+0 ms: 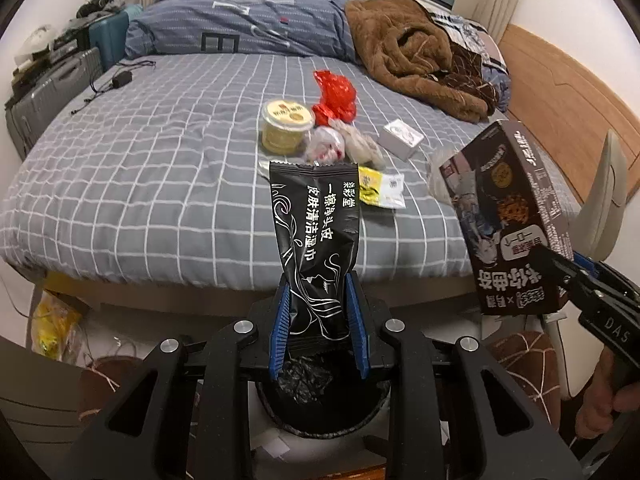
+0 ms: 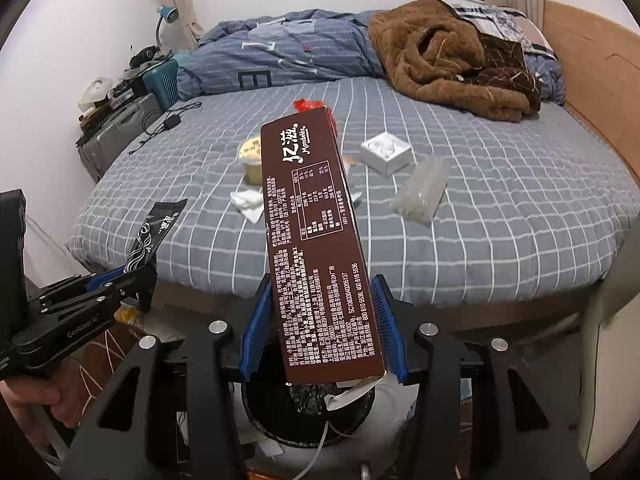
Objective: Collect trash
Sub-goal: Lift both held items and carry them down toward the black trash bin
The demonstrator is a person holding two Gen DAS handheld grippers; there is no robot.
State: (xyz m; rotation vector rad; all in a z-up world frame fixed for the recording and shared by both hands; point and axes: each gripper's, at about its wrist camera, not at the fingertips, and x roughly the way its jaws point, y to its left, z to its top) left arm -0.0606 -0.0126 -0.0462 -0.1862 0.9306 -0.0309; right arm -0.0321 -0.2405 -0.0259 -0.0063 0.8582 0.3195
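Observation:
My left gripper point(image 1: 319, 320) is shut on a black wet-wipe packet point(image 1: 316, 236) and holds it upright over a bin lined with a black bag point(image 1: 320, 400). My right gripper point(image 2: 322, 328) is shut on a long brown snack box point(image 2: 316, 248), held over the same bin point(image 2: 308, 412). The box also shows in the left wrist view point(image 1: 508, 216), and the packet in the right wrist view point(image 2: 154, 232). On the bed lie a yellow cup point(image 1: 285, 125), a red bag point(image 1: 334, 96), crumpled wrappers point(image 1: 344, 144), a yellow sachet point(image 1: 380, 190), a white box point(image 2: 385, 152) and a clear plastic tray point(image 2: 422, 190).
The bed has a grey checked sheet point(image 1: 160, 160), with a blue duvet point(image 1: 240, 28) and a brown blanket point(image 1: 416, 56) at the far end. A charger and cable point(image 1: 120, 80) lie at the left. Suitcases point(image 1: 48, 92) stand left of the bed. A yellow bag point(image 1: 52, 328) lies on the floor.

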